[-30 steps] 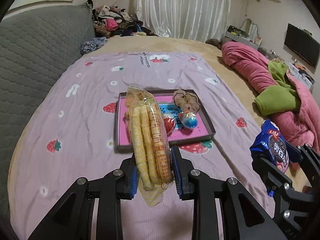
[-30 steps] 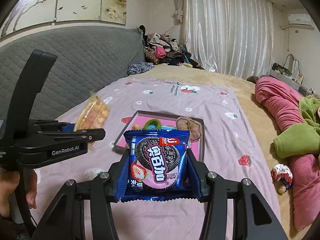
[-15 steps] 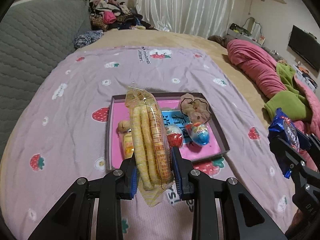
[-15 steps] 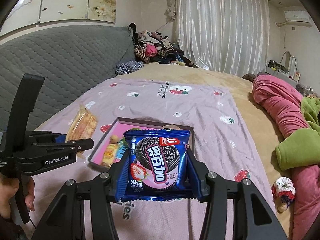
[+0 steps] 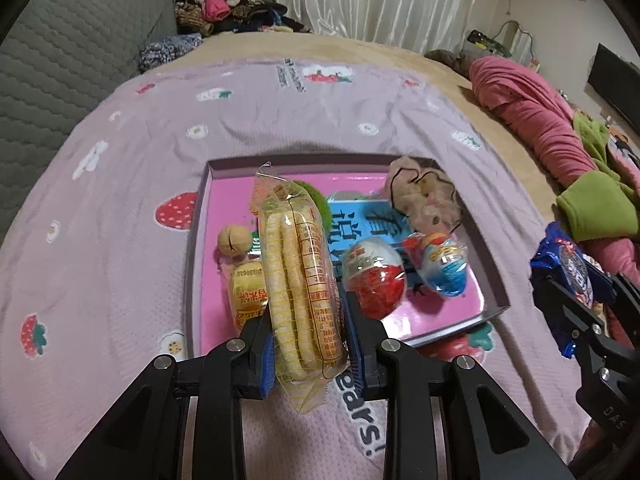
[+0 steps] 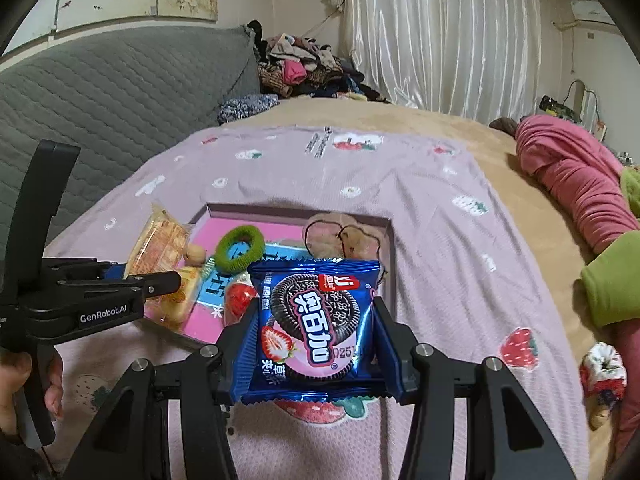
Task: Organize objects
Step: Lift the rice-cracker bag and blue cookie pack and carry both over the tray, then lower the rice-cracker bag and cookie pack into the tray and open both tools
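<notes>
Snack packets, one in each hand-held gripper, hang above a bed [image 5: 400, 64] covered with a lilac strawberry-print blanket [image 5: 120, 208]. On this blanket lies a shallow pink tray [image 5: 198, 240] with a dark rim. Inside the tray are a beige scrunchie [image 5: 424, 200] at the far right corner, a green hair tie [image 6: 240, 249], a red-and-white egg-shaped toy [image 5: 374, 276], a blue-and-white one [image 5: 444, 266] just beside it, a yellow wrapped snack [image 5: 246, 296] and a small walnut [image 5: 231, 240].

The left hand-held gripper [image 5: 310, 350] is clamped on a clear packet of pale rice crackers [image 5: 298, 280], which stands upright between the blue pads, over the near edge of the tray. The right hand-held gripper [image 6: 316, 344] is closed on a blue packet of strawberry sandwich cookies [image 6: 314, 324], flat side toward the camera, above the near right part of the tray. At the left border of the right wrist view, a person's hand [image 6: 16, 384] grips the handle of the left tool.
</notes>
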The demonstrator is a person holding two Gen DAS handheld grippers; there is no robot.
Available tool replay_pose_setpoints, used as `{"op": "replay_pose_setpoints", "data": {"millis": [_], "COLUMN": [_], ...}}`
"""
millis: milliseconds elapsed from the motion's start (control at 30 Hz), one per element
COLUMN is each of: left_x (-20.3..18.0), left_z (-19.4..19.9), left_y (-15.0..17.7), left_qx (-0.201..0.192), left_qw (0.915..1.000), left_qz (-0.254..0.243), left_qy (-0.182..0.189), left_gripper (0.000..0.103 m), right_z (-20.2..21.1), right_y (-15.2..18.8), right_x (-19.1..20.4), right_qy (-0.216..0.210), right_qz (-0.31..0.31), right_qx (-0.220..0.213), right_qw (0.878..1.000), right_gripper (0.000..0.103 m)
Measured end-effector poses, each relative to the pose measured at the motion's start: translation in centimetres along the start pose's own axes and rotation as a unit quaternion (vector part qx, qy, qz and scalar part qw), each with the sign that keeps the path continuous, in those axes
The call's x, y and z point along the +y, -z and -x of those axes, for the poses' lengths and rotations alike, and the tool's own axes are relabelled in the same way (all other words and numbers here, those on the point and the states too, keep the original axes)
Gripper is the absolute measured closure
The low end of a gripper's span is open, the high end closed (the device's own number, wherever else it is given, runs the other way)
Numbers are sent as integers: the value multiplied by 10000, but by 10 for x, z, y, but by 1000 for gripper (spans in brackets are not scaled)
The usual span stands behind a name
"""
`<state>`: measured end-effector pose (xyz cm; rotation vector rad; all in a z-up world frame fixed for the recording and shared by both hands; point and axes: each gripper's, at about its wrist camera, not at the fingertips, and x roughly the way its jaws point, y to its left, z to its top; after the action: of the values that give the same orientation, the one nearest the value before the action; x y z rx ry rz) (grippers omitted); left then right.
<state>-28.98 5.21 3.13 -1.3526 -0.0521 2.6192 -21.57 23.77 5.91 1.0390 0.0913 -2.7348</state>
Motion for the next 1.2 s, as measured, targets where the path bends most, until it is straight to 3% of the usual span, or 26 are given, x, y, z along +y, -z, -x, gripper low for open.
{"op": "replay_pose_setpoints", "data": {"millis": [433, 1200], "left_x": [0, -3], "left_z": [-46, -73], "left_y": [3, 15], "left_qx": [127, 135], "left_qw": [9998, 9995], "left_qz": [5, -110], "left_qy": [172, 249], "left_gripper": [73, 73], "right_z": [-54, -105], "right_y": [11, 30], "right_x": [-22, -24], "right_qy": [166, 203], "right_qz": [-200, -145], "right_qx": [170, 497], "right_qw": [9995, 9985], "right_gripper": [51, 51]}}
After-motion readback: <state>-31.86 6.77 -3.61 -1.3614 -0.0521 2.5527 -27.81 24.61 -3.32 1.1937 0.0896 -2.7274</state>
